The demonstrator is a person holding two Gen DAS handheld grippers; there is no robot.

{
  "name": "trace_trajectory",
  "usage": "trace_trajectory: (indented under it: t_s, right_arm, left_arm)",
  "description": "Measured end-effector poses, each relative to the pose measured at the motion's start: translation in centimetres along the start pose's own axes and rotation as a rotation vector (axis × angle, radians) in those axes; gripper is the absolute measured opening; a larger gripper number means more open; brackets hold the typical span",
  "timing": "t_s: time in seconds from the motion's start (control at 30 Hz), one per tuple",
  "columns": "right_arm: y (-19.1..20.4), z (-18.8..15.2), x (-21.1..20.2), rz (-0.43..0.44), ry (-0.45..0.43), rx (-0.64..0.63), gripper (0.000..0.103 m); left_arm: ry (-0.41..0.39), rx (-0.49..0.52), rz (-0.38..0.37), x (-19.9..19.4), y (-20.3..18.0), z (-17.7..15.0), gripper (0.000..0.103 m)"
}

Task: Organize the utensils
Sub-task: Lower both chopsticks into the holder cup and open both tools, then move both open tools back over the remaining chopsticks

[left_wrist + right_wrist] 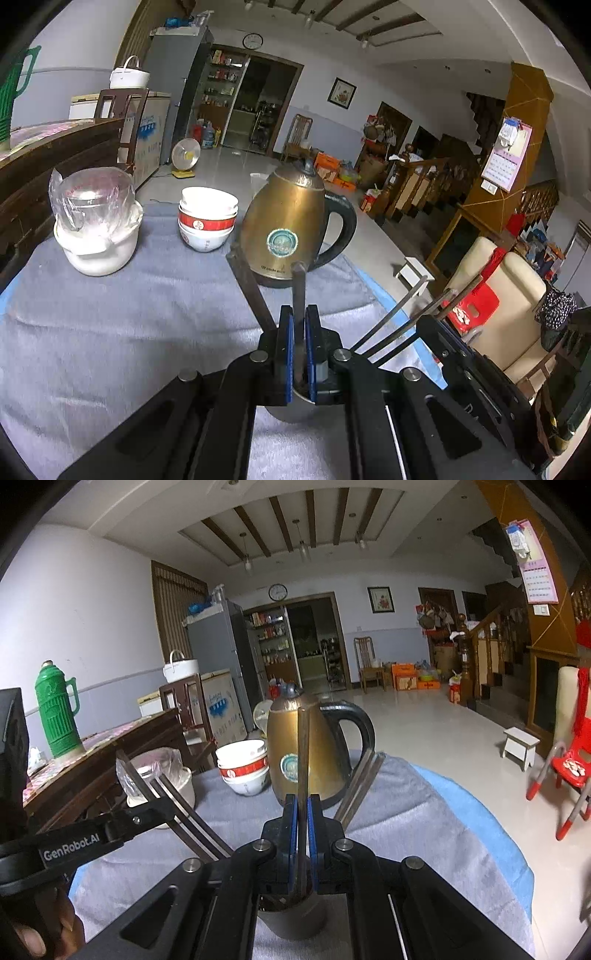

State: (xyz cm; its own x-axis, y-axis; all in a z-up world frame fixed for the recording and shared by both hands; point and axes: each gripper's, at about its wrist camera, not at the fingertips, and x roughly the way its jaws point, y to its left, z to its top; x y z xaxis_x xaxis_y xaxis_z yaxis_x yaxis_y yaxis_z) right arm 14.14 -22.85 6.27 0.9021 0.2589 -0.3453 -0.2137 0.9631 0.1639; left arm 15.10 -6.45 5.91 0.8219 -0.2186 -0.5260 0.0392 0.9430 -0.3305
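Note:
My left gripper (299, 314) is shut on a dark flat metal chopstick (298, 284) that stands up out of a steel cup (291, 408) right below the jaws. Another chopstick (249, 284) leans left from the same cup. My right gripper (303, 801) is shut on its own upright chopstick (303, 753) over the cup (291, 919), and two more chopsticks (360, 786) lean to the right. Each gripper shows in the other's view: the right gripper (430, 319) at the right, the left gripper (162, 805) at the left, held by a hand (55, 923).
A brass-coloured kettle (291, 229) stands just beyond the cup on the grey cloth (110, 332). Stacked red-and-white bowls (207, 218) and a white pot with a plastic-wrapped lid (96, 221) sit further left. A green thermos (59, 716) is on the wooden side table. The table's edge runs along the right.

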Motion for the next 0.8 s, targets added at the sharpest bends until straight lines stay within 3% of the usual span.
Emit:
trace_trajectory:
  t_s: [0.2, 0.27, 0.3, 0.33, 0.4, 0.43, 0.57, 0.67, 0.8]
  right_arm:
    - [-0.2, -0.6, 0.8, -0.016, 0.072, -0.004, 0.008]
    - [-0.2, -0.7, 0.8, -0.027, 0.084, -0.004, 0.009]
    - [-0.3, -0.6, 0.7, -0.034, 0.084, -0.003, 0.01]
    - [-0.2, -0.5, 0.5, -0.041, 0.082, -0.003, 0.019]
    - [-0.4, -0.2, -0.3, -0.055, 0.064, 0.004, 0.051]
    - [-0.4, -0.1, -0.7, -0.055, 0.05, 0.01, 0.074]
    - [-0.8, 0.5, -2.7, -0.084, 0.002, 0.031, 0.075]
    - [-1.1, 0.8, -4.5, -0.078, -0.023, 0.053, 0.075]
    - [-0.6, -0.3, -6.0, 0.004, 0.056, 0.026, 0.075]
  left_arm:
    - [0.038, -0.022, 0.012, 0.1, 0.4, 0.0, 0.009]
    - [0.037, -0.034, 0.016, -0.4, 0.6, 0.1, 0.025]
    - [0.029, -0.045, 0.018, -0.9, 0.8, 0.3, 0.043]
    - [0.016, -0.058, 0.019, -1.5, 0.9, 0.4, 0.056]
    - [-0.031, -0.076, 0.019, -3.2, 1.3, 0.7, 0.06]
    - [-0.041, -0.079, 0.02, -3.8, 1.5, 0.9, 0.06]
    - [-0.076, -0.104, 0.021, -6.4, 2.7, 1.6, 0.064]
    - [-0.097, -0.131, 0.043, -8.6, 4.3, 1.4, 0.076]
    - [-0.072, -0.143, 0.129, -10.1, 7.5, -0.5, 0.085]
